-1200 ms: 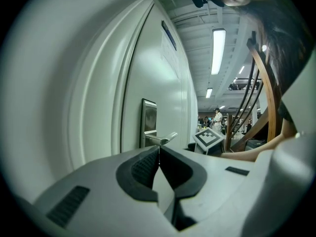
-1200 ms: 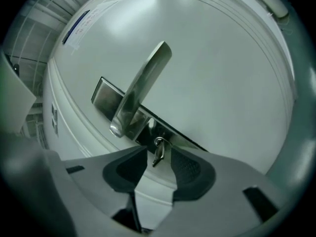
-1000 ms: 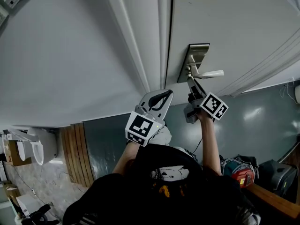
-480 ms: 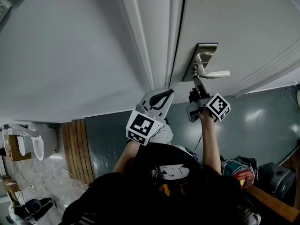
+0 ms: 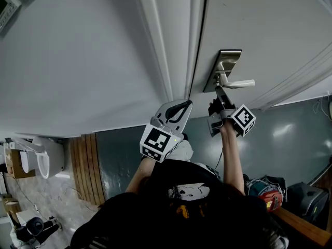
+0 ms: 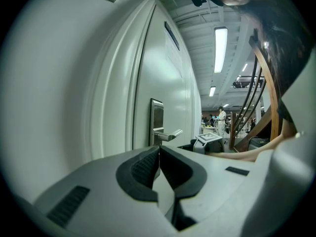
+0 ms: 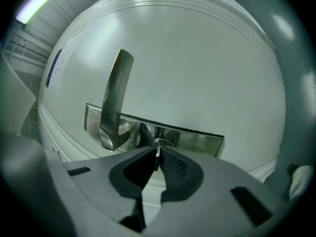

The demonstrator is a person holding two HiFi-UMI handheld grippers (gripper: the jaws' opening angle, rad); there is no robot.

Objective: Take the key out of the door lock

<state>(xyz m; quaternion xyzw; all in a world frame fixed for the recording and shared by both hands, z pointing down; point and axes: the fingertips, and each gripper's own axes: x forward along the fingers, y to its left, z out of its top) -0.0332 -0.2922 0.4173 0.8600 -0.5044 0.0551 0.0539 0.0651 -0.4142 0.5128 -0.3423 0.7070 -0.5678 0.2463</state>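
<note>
My right gripper (image 7: 156,160) has just been closing, and its pads now pinch the key (image 7: 157,148). The key sits in the lock plate (image 7: 197,141) at the middle of the right gripper view, just right of the handle (image 7: 113,102). Its thin head is caught between the pads, and its small ring shows just above them against the plate.

In the head view this gripper reaches up to the plate at the upper right of the frame, just below the handle.

I judge the grasp made, but the key is in the lock and not yet drawn out. What is left is a straight pull back along the key's own line. Any sideways pull could bind it or let the thin head slip from the pads.

My left gripper (image 6: 159,149) is clenched on nothing, at the lower centre of the head view, apart from the lock.
</note>
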